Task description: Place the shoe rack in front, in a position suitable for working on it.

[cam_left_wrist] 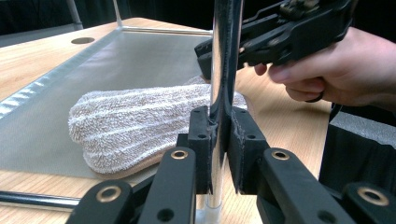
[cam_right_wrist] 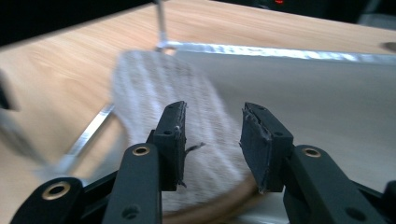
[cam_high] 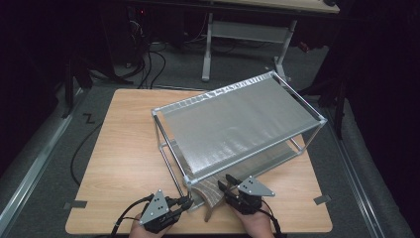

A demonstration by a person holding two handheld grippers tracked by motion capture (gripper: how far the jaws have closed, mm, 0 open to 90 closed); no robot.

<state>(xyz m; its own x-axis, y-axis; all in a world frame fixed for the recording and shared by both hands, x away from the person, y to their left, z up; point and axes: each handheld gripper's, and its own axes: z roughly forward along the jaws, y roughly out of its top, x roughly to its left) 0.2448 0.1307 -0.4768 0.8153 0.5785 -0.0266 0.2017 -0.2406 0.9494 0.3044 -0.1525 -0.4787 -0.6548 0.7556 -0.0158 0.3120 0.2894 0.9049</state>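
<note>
Where tool [cam_right_wrist: 212,140] gapes — slipper [cam_right_wrist: 187,121] just beyond

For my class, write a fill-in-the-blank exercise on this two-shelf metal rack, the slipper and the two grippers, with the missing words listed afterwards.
1. The left gripper is shut on an upright metal ____ at the corner of the rack.
2. The striped slipper lies on the rack's ____ shelf.
3. The right gripper has its jaws ____, with the slipper beyond them.
4. The rack stands on a ____ table.

Missing words: post; lower; open; wooden
</note>
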